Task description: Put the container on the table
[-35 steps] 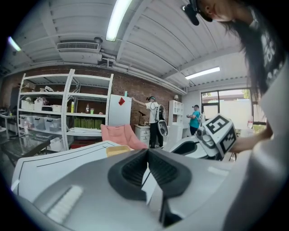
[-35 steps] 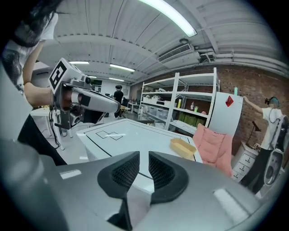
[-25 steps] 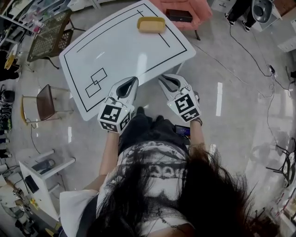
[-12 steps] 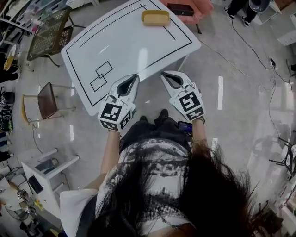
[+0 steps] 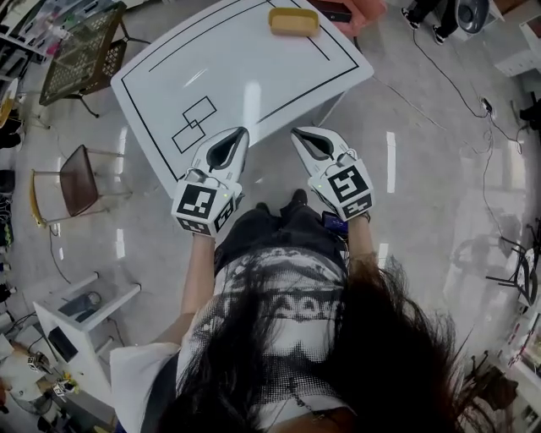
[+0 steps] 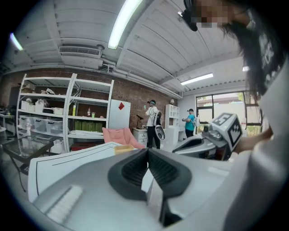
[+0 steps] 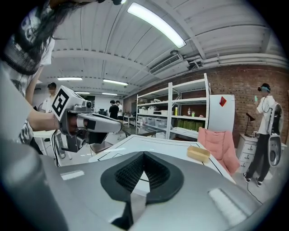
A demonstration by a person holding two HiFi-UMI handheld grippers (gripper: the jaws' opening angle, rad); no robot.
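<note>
Both tongs clenched shut rn, nothing in either. Left gripper (image 5: 239,132) & right gripper (image 5: 297,132) are side by side w/ tips at the near edge of the white table (image 5: 245,80). Yellow container (image 5: 293,21) sits on the table's far end, well apart from both. Pink chair (image 7: 217,143) is behind it.
</note>
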